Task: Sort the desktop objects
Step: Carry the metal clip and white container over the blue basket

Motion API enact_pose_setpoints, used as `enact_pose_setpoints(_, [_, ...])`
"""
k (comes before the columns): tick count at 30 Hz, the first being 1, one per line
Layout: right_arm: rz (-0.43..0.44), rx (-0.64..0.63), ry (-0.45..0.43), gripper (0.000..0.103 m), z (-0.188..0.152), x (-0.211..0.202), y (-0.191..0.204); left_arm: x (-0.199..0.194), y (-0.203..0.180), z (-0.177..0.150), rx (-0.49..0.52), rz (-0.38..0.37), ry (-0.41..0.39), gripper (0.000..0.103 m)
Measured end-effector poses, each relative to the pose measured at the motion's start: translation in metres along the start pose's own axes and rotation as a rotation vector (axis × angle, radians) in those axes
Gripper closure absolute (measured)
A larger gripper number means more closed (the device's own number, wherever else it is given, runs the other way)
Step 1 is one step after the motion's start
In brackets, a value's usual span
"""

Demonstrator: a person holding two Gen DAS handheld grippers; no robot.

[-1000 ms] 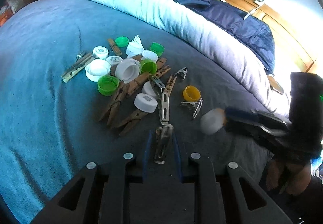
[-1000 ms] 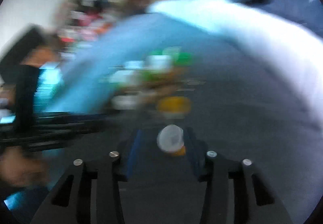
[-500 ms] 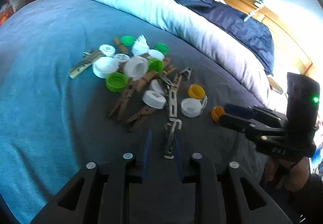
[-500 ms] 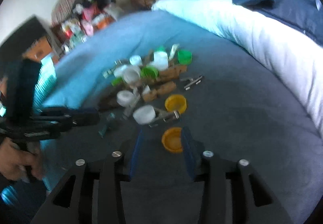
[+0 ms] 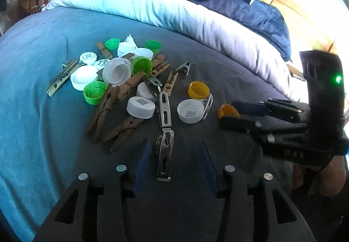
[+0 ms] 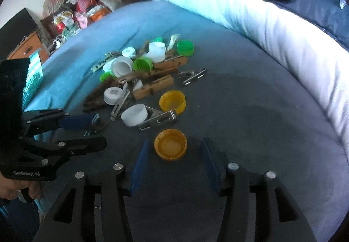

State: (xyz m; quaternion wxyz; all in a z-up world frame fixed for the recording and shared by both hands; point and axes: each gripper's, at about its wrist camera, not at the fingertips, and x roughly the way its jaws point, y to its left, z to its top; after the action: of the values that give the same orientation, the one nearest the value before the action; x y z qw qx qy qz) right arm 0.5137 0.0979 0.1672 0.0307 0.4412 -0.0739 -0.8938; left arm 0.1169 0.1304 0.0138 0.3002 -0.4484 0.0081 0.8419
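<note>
While tilted downward, the right claw [image 6: 173, 158] closes around an orange cap [image 6: 170, 147].

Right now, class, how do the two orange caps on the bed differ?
The near orange cap sits between the right gripper fingers, its jaws closing, pads not touching; the far orange cap lies free, touching a metal clip. The near one looks smaller. Both lie open side up.

On the blue bed cover [image 5: 39, 115] lie two orange caps [image 5: 198, 90], four green caps [image 5: 94, 92] and seven white caps [image 5: 140, 107], one of them half hidden. I count four metal clips [image 5: 164, 154] and about six wooden clothespins [image 5: 102, 111], the heap making that last tally uncertain. One brass-coloured strip [image 5: 62, 77] lies at the pile's left edge.
</note>
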Motion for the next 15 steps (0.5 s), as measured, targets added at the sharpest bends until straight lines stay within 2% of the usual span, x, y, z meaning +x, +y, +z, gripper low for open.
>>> enact_pose_setpoints(2, [0.005,0.006,-0.005,0.075,0.000,0.000,-0.002,0.000,0.001,0.001,-0.005,0.011,0.008,0.080])
enact_pose_setpoints(4, [0.000,0.012,-0.042,0.075,0.001,-0.010,-0.003,-0.004,0.002,0.004,-0.021,0.022,0.005,0.089])
enact_pose_setpoints(7, [-0.004,0.020,-0.089,0.075,0.003,-0.024,-0.005,-0.023,-0.001,0.013,-0.007,0.070,-0.021,0.089])
enact_pose_setpoints(10, [0.002,-0.012,-0.122,0.075,0.008,-0.040,0.006,-0.060,-0.005,0.031,0.034,0.142,-0.089,0.089])
enact_pose_setpoints(15, [0.041,-0.017,-0.192,0.075,0.032,-0.068,0.029,-0.130,0.007,0.052,0.042,0.251,-0.198,0.089])
